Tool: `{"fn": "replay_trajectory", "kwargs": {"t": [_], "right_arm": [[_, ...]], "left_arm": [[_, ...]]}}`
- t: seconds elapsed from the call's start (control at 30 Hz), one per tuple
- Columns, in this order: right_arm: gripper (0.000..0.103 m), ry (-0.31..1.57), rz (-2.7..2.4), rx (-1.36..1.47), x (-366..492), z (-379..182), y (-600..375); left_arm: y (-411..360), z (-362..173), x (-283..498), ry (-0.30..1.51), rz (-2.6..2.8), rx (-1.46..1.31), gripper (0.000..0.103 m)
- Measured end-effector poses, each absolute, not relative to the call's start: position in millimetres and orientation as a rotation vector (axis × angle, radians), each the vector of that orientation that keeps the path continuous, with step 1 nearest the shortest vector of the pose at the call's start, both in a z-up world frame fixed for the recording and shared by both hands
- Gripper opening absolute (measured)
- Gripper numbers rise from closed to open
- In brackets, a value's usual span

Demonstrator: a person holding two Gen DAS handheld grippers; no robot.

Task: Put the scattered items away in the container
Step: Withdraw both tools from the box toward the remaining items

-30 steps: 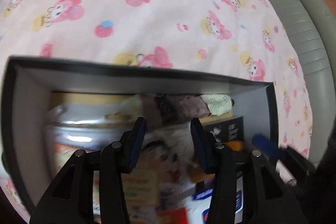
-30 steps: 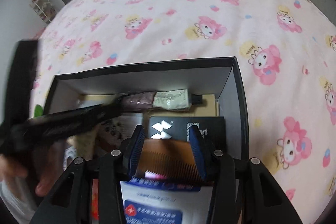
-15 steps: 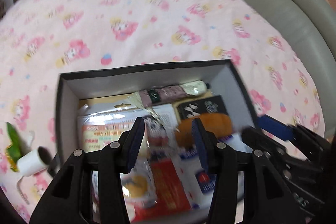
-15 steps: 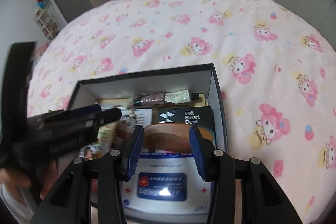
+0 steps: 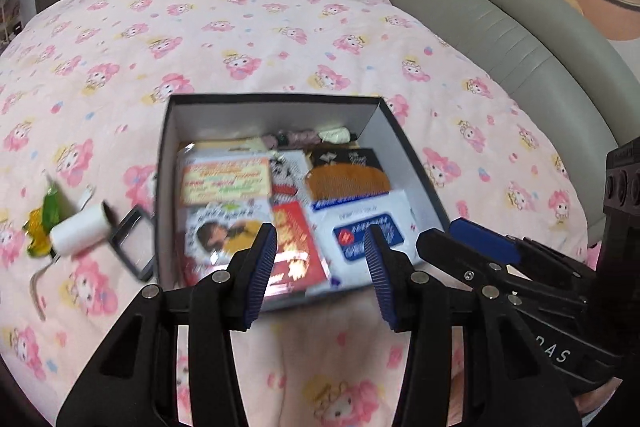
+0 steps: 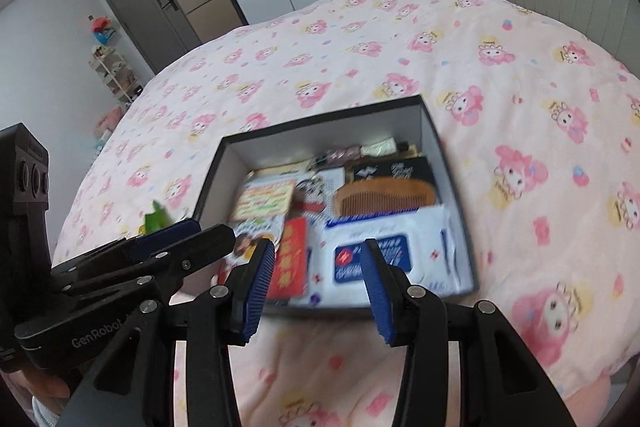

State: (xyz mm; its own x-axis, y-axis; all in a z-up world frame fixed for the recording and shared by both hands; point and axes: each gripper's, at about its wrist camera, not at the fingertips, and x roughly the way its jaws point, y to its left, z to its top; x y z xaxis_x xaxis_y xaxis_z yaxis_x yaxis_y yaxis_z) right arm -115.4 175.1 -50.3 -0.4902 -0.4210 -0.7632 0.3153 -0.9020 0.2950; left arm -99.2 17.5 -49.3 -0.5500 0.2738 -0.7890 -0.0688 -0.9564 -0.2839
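Note:
A black box sits on the pink bed, filled with a wooden comb, a white wipes pack, a red packet, snack bags and other items. Left of the box lie a white roll, a green-yellow packet and a small black-framed mirror. My left gripper is open and empty above the box's near edge. My right gripper is open and empty there too.
The pink patterned bedspread surrounds the box. A grey padded headboard runs along the right. A door and shelves stand at the far end of the room. Each gripper shows in the other's view.
Both grippers have pulled back and up from inside the box. The whole box and the loose items on its left have come into view.

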Motion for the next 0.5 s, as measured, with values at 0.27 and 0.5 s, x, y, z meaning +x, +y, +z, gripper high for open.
{"fn": "replay_trajectory", "kwargs": {"t": [0.27,0.5], "right_arm": [[0.041,-0.070,-2.295,1.214,-75.0,-41.5,142.5],[0.041,0.028,-2.169,1.147,-48.2,-39.2,97.9]], "left_arm": [[-16.1,-37.0,-48.4,-0.334,2.667,-1.365,0.046],[-57.9,-40.5,-9.4,-0.390,2.726,-1.384,0.046]]}}
